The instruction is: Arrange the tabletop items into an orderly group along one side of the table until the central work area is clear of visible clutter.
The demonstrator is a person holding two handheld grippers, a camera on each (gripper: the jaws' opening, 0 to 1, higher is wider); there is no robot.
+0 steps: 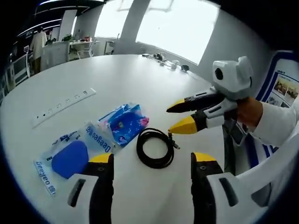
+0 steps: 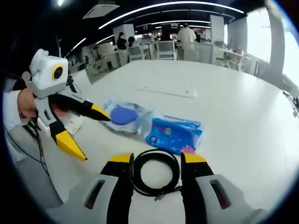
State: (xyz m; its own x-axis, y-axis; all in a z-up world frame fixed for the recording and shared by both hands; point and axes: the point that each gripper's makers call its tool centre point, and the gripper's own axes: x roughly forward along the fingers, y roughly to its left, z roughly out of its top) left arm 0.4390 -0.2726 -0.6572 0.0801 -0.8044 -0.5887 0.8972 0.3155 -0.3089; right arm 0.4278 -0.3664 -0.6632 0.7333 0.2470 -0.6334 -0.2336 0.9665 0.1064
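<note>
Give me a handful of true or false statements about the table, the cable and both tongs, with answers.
1. The black cable lies coiled on the white table. True.
2. The right tongs are clamped shut on the cable. False: the jaws stand open either side of it.
3. Two blue packets lie beside the cable. True.
4. The left tongs hold a packet. False: open, holding nothing.
5. The power strip sits on top of the packets. False: it lies apart, farther off.

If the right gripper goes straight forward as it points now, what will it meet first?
Most likely the coiled black cable, which lies on the table between the open fingers of the right gripper. Beyond it lies the blue packet, though depth is uncertain.
</note>
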